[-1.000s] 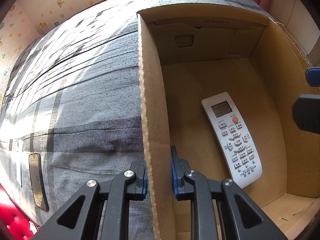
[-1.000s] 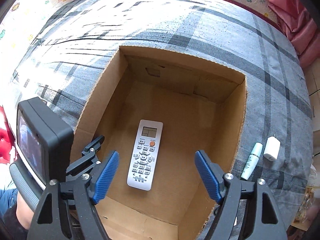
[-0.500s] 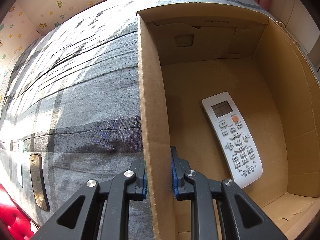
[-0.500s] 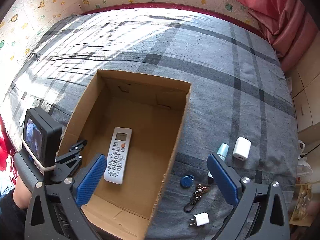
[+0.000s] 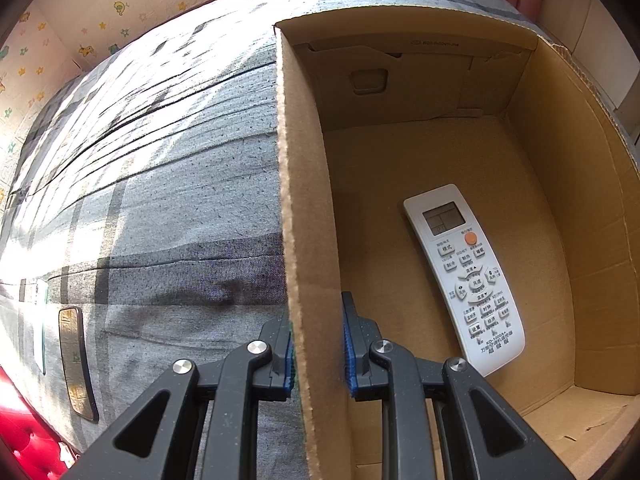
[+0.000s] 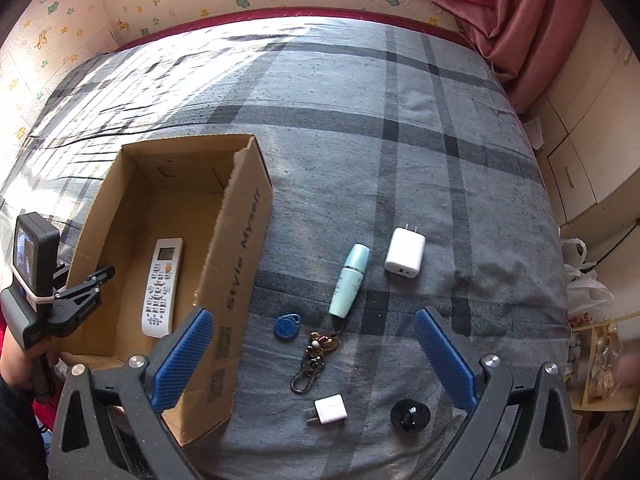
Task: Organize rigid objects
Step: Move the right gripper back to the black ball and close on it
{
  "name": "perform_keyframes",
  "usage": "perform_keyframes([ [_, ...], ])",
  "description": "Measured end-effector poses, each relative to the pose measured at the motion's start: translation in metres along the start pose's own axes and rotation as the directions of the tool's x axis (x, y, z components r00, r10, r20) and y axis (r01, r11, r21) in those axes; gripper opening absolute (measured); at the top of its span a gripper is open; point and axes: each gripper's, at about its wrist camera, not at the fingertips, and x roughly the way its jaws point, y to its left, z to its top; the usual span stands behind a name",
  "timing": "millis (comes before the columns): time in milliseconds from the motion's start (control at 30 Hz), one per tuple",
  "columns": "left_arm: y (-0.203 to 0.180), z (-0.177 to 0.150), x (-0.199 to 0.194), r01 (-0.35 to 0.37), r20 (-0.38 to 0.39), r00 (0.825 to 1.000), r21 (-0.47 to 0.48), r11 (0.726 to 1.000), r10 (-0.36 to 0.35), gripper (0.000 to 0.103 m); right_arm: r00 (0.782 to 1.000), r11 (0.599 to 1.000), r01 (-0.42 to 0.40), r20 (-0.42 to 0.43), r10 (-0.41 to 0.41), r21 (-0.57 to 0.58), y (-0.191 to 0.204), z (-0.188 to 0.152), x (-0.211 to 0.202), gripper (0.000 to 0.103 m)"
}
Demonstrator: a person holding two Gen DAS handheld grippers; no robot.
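A second ago the right gripper (image 6: 314, 354) hung over the open brown cardboard box (image 6: 240, 240); now it is out to the right of it, above the grey plaid bedspread (image 6: 360, 120), jaws spread wide with nothing between them, and small items have come into view: a pale blue tube (image 6: 349, 280), a white wall charger (image 6: 405, 256), a blue key fob (image 6: 287, 326), a dark metal keyring clip (image 6: 310, 364), a small white plug (image 6: 330, 409) and a black round object (image 6: 410, 414), perhaps a cap. The white remote control (image 5: 464, 276) lies unmoved on the box floor. The left gripper (image 5: 318, 348) still pinches the box's left wall, unchanged. The box's near corner is hidden behind the right gripper's fingers (image 6: 182, 354).
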Motion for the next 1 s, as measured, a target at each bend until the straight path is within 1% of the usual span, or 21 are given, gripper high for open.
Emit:
perform_keyframes([
  [300,-0.003,0.000,0.000,-0.007,0.000,1.000,0.005,1.000,0.007,0.021,0.998,0.992,0.055,-0.031,-0.051,0.117,-0.056,-0.030,0.013,0.103],
  [567,-0.004,0.001,0.000,-0.010,-0.002,1.000,0.008,1.000,0.010,0.021,0.992,0.974,0.113,-0.086,-0.097,0.196,-0.091,-0.059,0.038,0.103],
  [867,-0.006,0.001,0.000,-0.018,0.000,1.000,0.015,1.000,0.018,0.021,0.984,0.952,0.128,-0.159,-0.086,0.276,-0.114,-0.093,0.075,0.103],
  [1000,-0.007,0.001,0.000,-0.020,-0.001,1.000,0.016,1.000,0.020,0.021,0.980,0.947,0.136,-0.181,-0.085,0.292,-0.121,-0.108,0.089,0.103],
])
